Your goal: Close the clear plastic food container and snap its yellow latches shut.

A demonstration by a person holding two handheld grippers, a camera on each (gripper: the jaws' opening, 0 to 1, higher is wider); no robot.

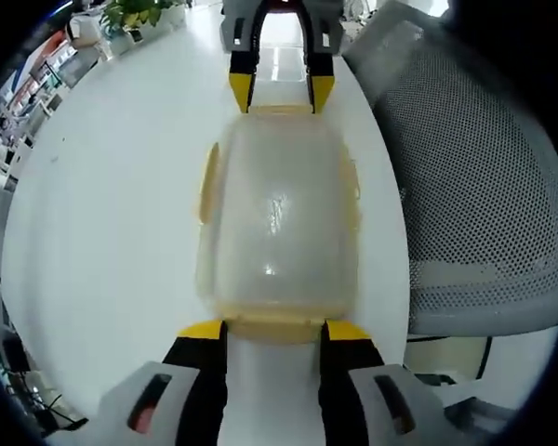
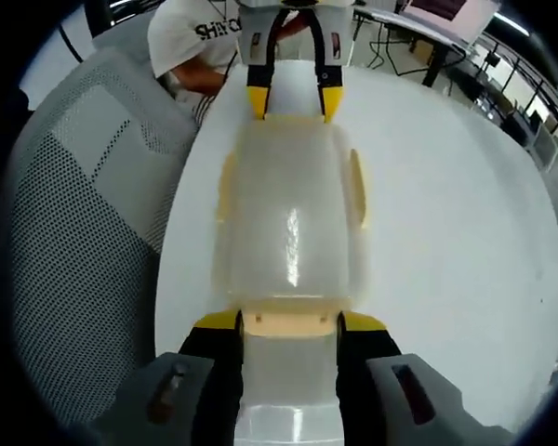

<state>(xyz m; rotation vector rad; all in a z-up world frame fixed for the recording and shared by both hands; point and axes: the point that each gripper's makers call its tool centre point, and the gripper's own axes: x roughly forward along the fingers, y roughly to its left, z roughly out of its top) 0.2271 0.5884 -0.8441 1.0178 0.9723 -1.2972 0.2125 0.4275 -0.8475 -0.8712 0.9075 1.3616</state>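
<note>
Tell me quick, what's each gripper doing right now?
Left gripper: open, jaws at one end latch of the container.
Right gripper: open, jaws at the opposite end latch.

right gripper (image 2: 288, 322) jaws spread at lidded container (image 2: 288, 223) end latch (image 2: 288, 322); left gripper (image 2: 288, 102) opposite.

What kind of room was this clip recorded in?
Probably an office or lab: a white table, a grey mesh office chair, potted plants, and desks with a monitor behind.

one container (image 1: 279, 218), four yellow latches (image 1: 207, 183), two grippers (image 1: 273, 334), one chair (image 1: 474, 177).
</note>
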